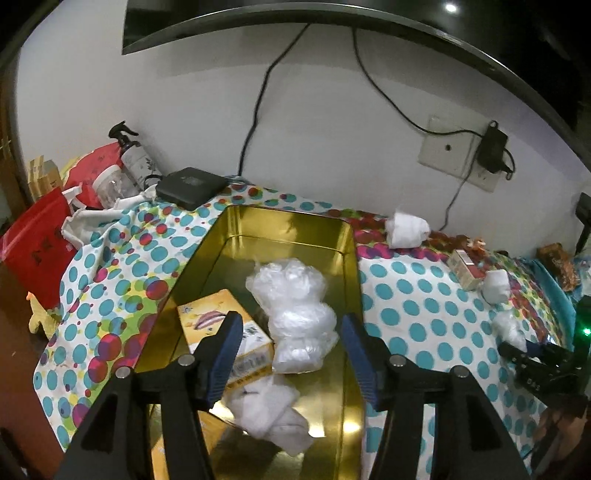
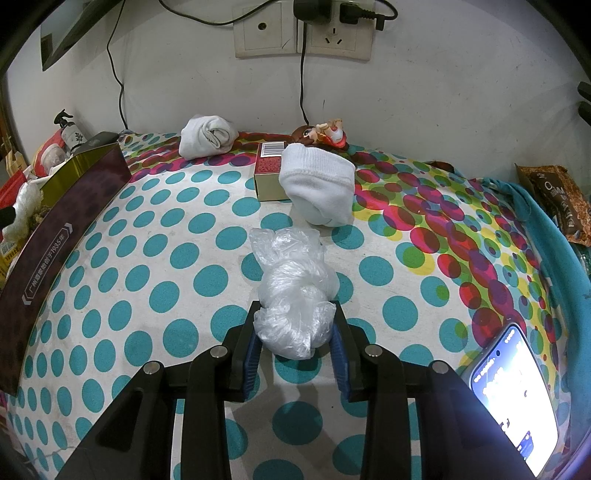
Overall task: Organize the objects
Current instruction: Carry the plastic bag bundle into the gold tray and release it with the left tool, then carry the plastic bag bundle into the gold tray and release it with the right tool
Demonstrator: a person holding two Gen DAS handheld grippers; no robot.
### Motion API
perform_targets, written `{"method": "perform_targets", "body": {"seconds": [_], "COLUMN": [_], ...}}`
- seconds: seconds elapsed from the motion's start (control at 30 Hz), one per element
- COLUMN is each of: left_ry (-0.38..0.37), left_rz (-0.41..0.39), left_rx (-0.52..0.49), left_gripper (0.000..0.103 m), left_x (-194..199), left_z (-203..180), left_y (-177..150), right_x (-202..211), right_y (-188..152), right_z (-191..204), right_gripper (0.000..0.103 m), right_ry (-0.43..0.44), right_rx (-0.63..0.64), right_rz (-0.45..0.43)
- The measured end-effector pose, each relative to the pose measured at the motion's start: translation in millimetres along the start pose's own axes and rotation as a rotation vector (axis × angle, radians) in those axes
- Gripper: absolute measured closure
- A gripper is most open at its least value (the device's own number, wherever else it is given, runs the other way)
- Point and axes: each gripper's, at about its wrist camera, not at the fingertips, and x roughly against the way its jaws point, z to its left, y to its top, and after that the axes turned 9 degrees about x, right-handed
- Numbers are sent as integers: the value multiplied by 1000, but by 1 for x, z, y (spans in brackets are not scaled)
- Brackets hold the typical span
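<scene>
A gold tin box stands open on the dotted cloth; it also shows at the left of the right wrist view. Inside lie a clear plastic bag bundle, a second white bundle and a yellow carton. My left gripper is open and empty, above the tin. My right gripper is shut on a crumpled clear plastic bag resting on the cloth. Beyond it lie a rolled white sock, a red and gold small box and another white sock.
A figurine lies by the wall. A lit phone lies at the right, with a brown snack packet beyond. A black device, a spray bottle and red bags crowd the far left. Cables hang from the wall sockets.
</scene>
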Motion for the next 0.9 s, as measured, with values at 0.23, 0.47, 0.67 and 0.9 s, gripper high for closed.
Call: {"method": "perform_targets", "body": {"seconds": [0.23, 0.47, 0.67, 0.9], "left_ry": [-74, -123, -58, -20], "left_rz": [-41, -59, -40, -21], "left_rx": [-87, -175, -221, -218], "left_gripper": [45, 35, 35, 35], "left_x": [22, 13, -21, -39], "left_z": [-54, -121, -137, -127], "left_y": [-9, -40, -60, -73], "right_x": [0, 0, 1, 1], "right_y": [0, 1, 1, 2], "right_z": [0, -2, -1, 1], "right_gripper": [71, 71, 71, 72], "right_ry": [0, 0, 1, -12], "right_rx": [0, 0, 0, 8], "right_rz": [1, 1, 2, 2]}}
